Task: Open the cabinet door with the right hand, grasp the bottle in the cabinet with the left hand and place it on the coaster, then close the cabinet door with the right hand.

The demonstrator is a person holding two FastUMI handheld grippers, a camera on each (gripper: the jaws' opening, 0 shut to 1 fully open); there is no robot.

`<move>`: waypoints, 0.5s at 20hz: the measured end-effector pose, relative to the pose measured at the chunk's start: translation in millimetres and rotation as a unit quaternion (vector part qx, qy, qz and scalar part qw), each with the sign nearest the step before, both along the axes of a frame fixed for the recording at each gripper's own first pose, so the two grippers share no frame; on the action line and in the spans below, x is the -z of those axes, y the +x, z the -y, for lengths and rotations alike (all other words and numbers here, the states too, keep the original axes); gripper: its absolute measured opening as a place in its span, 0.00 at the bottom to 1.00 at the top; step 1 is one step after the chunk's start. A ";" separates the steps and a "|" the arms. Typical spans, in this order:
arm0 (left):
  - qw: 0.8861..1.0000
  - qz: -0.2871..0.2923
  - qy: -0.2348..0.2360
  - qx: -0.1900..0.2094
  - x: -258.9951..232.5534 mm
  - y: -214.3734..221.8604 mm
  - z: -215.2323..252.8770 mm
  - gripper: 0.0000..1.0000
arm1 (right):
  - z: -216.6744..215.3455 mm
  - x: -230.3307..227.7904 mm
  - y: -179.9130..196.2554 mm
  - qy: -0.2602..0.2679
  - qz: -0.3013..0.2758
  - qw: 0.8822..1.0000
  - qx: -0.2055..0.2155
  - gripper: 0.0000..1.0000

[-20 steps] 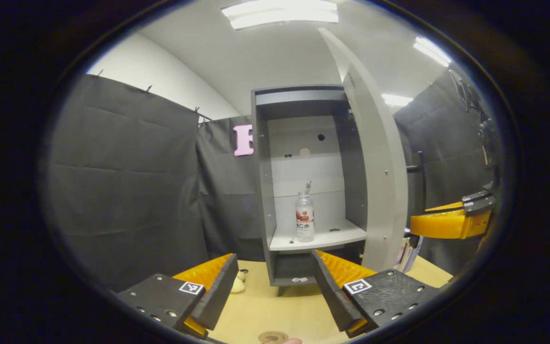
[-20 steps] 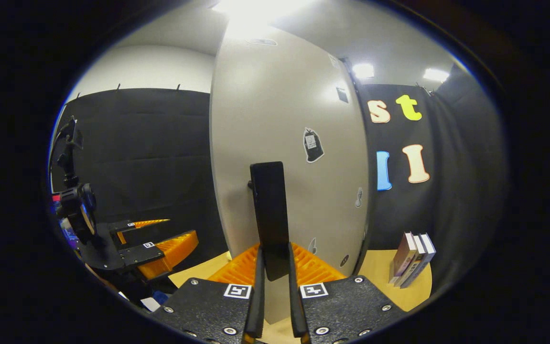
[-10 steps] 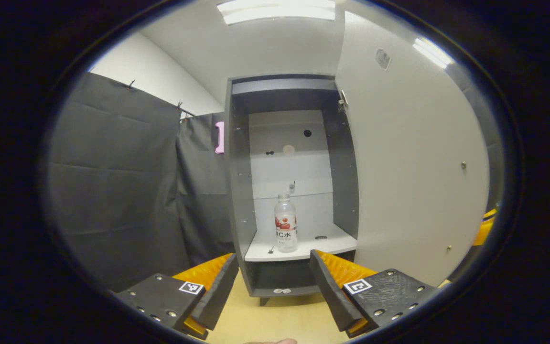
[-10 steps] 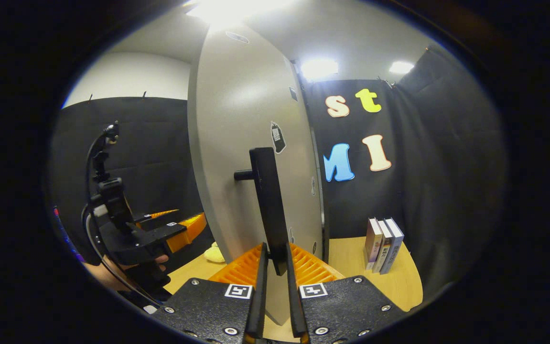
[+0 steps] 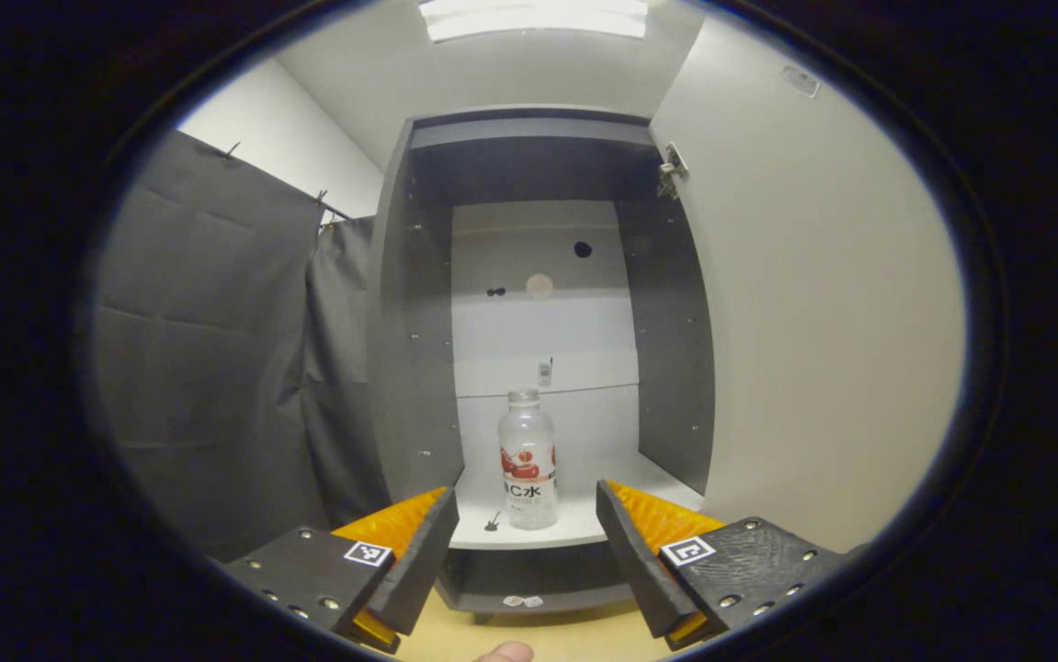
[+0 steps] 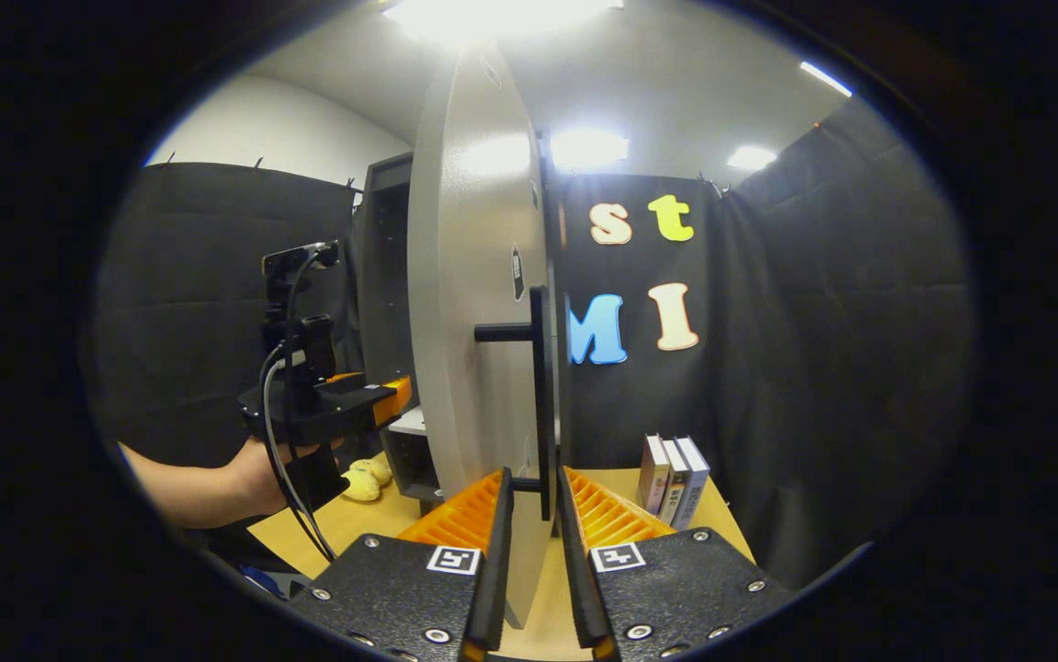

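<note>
The cabinet [image 5: 418, 303] stands wide open, its pale door [image 5: 813, 322] swung out to the right. A clear bottle [image 5: 527, 469] with a red label stands upright on the white shelf [image 5: 574, 529]. My left gripper [image 5: 521, 542] is open just in front of the shelf, level with the bottle's base and short of touching it. In the right gripper view the door [image 6: 469, 303] shows nearly edge-on. Its black bar handle [image 6: 542, 386] runs down between the fingers of my right gripper [image 6: 535, 478], with a small gap on each side. A hand holds the left gripper [image 6: 372, 405] beside the door.
Three books [image 6: 671, 473] stand upright on the wooden table [image 6: 354, 524] to the right of the door. A yellow soft toy [image 6: 365, 478] lies by the cabinet's foot. Black cloth walls close the booth on the left and right.
The door has swung further open. My left gripper has moved closer to the shelf and the bottle. My right gripper's fingers have parted a little around the handle.
</note>
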State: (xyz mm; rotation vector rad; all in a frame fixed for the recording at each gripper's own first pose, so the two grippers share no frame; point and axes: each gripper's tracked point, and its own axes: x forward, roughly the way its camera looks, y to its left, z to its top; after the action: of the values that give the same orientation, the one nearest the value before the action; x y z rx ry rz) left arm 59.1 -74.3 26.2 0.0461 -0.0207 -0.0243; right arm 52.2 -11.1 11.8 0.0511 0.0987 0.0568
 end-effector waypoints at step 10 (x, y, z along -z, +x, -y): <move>1.000 0.017 -0.008 -0.005 19.0 93.2 -1.4 0.90 | 31.6 0.1 -13.8 -0.032 0.001 0.995 0.096 0.86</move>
State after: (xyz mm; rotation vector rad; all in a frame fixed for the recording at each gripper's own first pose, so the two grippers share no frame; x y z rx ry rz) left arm 152.3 -72.9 7.2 0.0304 -0.0554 -0.0132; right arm 38.4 -42.7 11.7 -0.0039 0.0925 -0.1384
